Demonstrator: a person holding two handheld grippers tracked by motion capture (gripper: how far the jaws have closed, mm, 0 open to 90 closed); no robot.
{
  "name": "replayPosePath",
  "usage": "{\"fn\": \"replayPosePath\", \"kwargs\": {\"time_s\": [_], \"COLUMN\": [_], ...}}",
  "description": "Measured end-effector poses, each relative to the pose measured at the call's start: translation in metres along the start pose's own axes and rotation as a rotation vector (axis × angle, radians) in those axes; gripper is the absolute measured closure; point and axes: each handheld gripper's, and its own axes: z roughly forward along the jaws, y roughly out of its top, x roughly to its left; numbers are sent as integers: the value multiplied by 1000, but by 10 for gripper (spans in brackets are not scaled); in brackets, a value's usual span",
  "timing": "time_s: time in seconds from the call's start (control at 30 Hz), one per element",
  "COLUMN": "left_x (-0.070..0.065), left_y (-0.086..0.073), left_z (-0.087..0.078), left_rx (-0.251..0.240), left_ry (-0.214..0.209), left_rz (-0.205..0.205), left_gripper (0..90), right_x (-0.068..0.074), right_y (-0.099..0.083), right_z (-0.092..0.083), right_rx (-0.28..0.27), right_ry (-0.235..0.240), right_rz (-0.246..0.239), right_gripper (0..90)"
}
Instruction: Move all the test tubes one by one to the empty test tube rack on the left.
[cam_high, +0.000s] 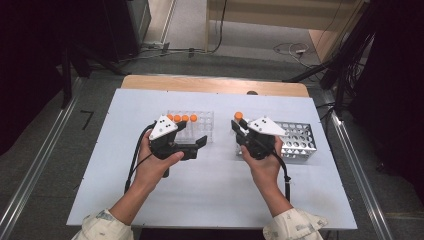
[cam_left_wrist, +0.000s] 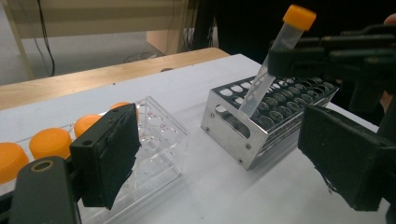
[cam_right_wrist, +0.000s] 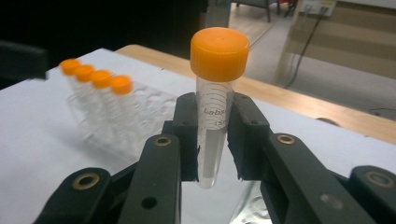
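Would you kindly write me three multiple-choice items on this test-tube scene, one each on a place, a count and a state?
1. Where is the lower tip of the tube held in the right gripper?
A. above the metal rack
B. inside the clear rack
C. lying on the white table

2. How many orange-capped tubes stand in the clear rack?
A. two
B. four
C. six

3. What state is the left gripper in?
A. shut on a tube
B. shut on the clear rack
C. open, holding nothing

Answers:
1. A, since the left gripper view shows the tube slanting down with its tip over the metal rack's holes.
2. B, since the right gripper view shows four orange caps in a row.
3. C, since its fingers stand wide apart with only table between them.
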Motion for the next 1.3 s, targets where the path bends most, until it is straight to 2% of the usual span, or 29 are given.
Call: {"fn": "replayPosePath", "kwargs": {"time_s": [0.17,0.37,0.43,0.57,0.6,0.73,0.83,1.03,1.13,1.3], "left_x": [-1,-4,-7,-12,-13,-14,-14,-15,-15,-15], "left_y": [0,0,0,-2,-3,-6,-8,-11,-13,-13], "left_z": [-1,-1,0,2,2,5,6,8,9,9], "left_rx": [-4,-18,-25,-6,3,22,23,46,43,36], "left_ry": [-2,-14,-20,-40,-45,-65,-61,-49,-30,-25], "left_rz": [0,5,17,43,46,51,54,76,87,87], "left_gripper": [161,178,197,301,301,422,529,607,685,709], "right_x": [20,31,36,50,50,63,66,67,67,66], "right_y": [-9,-12,-15,-25,-25,-29,-28,-27,-26,-26], "right_z": [5,8,10,18,18,23,25,25,25,25], "right_rx": [36,48,56,91,91,107,107,103,104,105], "right_ry": [65,100,118,156,156,191,200,210,209,208], "right_rz": [-31,-43,-49,-57,-57,-67,-70,-67,-67,-72], "right_gripper": [717,717,717,717,717,717,717,717,717,713]}}
